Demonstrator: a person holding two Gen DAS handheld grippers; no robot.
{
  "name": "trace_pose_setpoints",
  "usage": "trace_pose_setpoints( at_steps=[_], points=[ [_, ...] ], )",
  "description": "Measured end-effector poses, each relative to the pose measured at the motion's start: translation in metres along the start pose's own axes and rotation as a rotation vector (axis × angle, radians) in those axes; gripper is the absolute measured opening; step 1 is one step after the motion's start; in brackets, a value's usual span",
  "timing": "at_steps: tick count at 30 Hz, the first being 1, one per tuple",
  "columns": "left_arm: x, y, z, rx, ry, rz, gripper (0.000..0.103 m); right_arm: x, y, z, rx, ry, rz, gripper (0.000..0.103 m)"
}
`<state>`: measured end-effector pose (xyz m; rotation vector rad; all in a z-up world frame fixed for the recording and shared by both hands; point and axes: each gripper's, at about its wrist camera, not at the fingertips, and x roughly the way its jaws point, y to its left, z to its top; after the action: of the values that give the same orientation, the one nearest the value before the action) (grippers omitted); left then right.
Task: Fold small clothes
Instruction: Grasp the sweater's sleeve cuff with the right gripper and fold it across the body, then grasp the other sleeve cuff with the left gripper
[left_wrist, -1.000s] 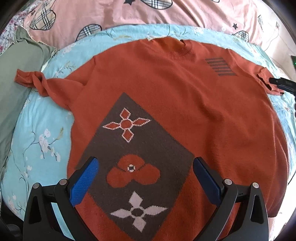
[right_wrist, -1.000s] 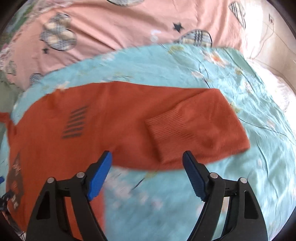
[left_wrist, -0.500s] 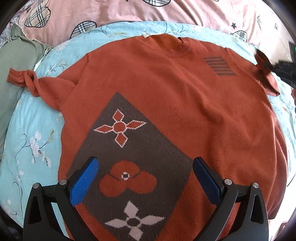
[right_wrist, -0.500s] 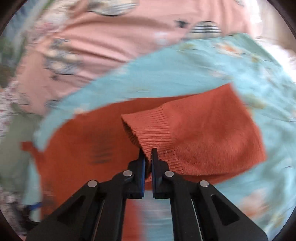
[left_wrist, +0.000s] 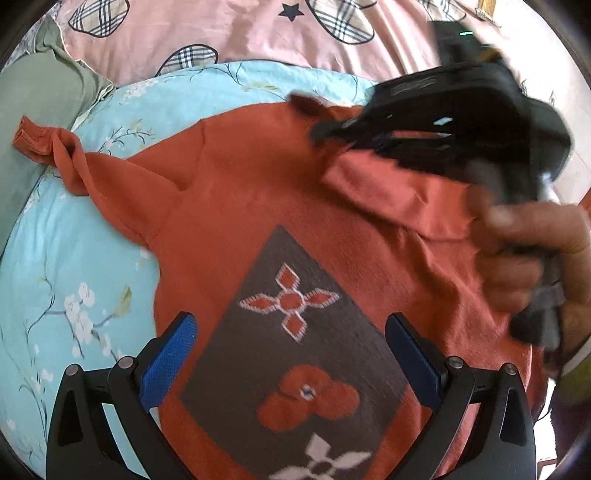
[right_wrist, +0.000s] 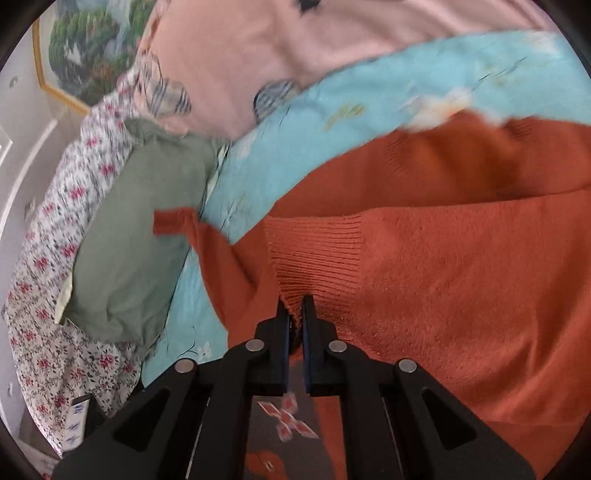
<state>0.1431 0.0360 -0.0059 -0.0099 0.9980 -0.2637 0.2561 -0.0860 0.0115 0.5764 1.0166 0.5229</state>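
The right hand-held gripper (right_wrist: 293, 306) is clamped on the ribbed sleeve cuff (right_wrist: 314, 251) of the orange sweater (left_wrist: 258, 206), holding it above the body; the left hand-held gripper (left_wrist: 291, 354) hovers spread apart over its hem

A light-blue floral bedsheet (left_wrist: 66, 280) covers the bed, with a pink plaid-heart quilt (left_wrist: 258, 33) at twelve o'clock. A green pillow (right_wrist: 140, 236) lies at nine o'clock; a gold-framed landscape painting (right_wrist: 85, 48) hangs on the wall at eleven.
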Motion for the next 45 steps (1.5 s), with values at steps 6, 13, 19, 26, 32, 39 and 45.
trace_pose_setpoints(
  at_steps=[6, 13, 19, 26, 32, 39, 45],
  points=[
    [0.038, 0.018, 0.035, -0.038, -0.005, -0.038, 0.102, 0.036, -0.007, 0.002, 0.065, 0.07, 0.029, 0.036],
    [0.095, 0.036, 0.09, -0.113, 0.018, -0.14, 0.087, -0.053, -0.019, -0.025, 0.032, -0.101, -0.004, 0.051],
    [0.103, 0.024, 0.105, -0.069, -0.01, -0.151, 0.004, -0.138, -0.064, -0.056, 0.122, -0.252, -0.146, 0.052],
    [0.077, 0.065, 0.1, -0.106, -0.069, -0.032, 0.0, -0.202, -0.111, -0.054, 0.163, -0.369, -0.378, 0.058],
    [0.066, 0.096, 0.107, -0.199, -0.104, 0.005, 0.0, -0.204, -0.169, -0.025, 0.216, -0.345, -0.497, 0.062],
    [0.074, 0.066, 0.101, -0.125, 0.0, -0.104, 0.063, -0.211, -0.194, -0.017, 0.252, -0.345, -0.476, 0.063],
    [0.095, 0.041, 0.103, -0.042, 0.036, -0.079, 0.018, -0.208, -0.192, -0.025, 0.241, -0.34, -0.464, 0.064]
  ],
)
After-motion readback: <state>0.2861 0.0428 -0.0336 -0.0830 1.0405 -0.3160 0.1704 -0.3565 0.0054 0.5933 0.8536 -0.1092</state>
